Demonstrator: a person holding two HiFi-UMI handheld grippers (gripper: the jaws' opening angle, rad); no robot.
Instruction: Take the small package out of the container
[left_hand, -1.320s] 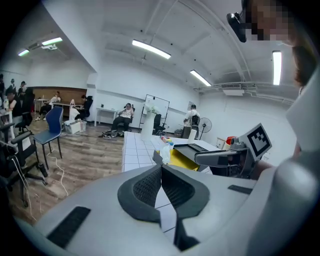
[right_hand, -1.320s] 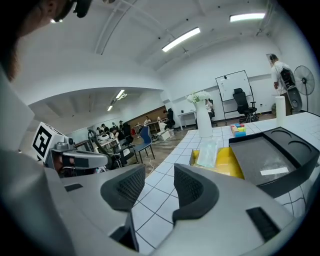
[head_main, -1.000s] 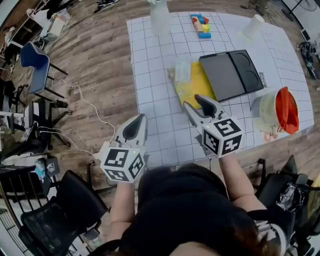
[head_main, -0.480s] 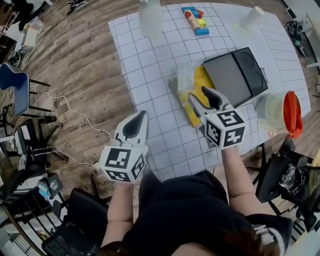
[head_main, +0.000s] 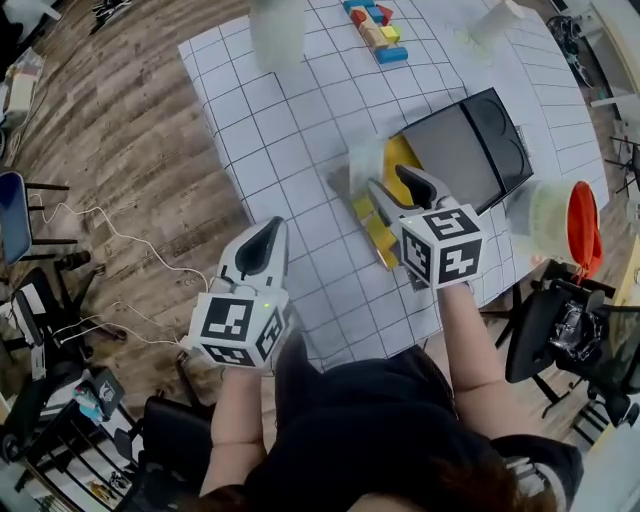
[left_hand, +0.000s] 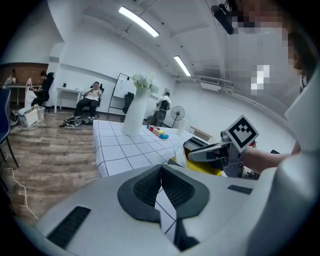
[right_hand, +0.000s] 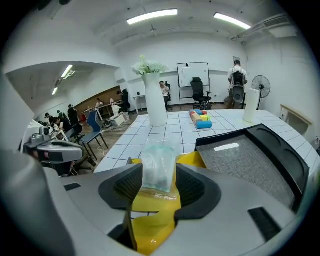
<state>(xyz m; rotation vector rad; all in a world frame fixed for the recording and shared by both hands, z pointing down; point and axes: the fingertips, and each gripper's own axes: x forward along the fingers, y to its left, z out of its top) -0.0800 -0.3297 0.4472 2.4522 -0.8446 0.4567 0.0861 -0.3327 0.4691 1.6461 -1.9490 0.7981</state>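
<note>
**Right gripper lined up on the upright package; left gripper idle off the table**

The right gripper (right_hand: 159, 182) is much the nearer tool. Its jaws have just been opening and stand wide apart. The small clear package (right_hand: 159, 167) shows in the gap between them, just ahead, with neither pad pressing on it. The package stands in the yellow container (right_hand: 150, 227), long axis upright and flat face towards this gripper, so the grip probably needs only a short push forward and down. The left gripper (head_main: 266, 238) has its jaws together on nothing and hangs at the table's near edge, partly over the wooden floor (head_main: 120, 150). The table (head_main: 290, 150) has a white gridded cloth, with a black tray (head_main: 470, 140) just beyond the container and a white vase (right_hand: 156, 102) and coloured blocks (head_main: 375, 22) farther back. Around it is an open office with chairs.
</note>
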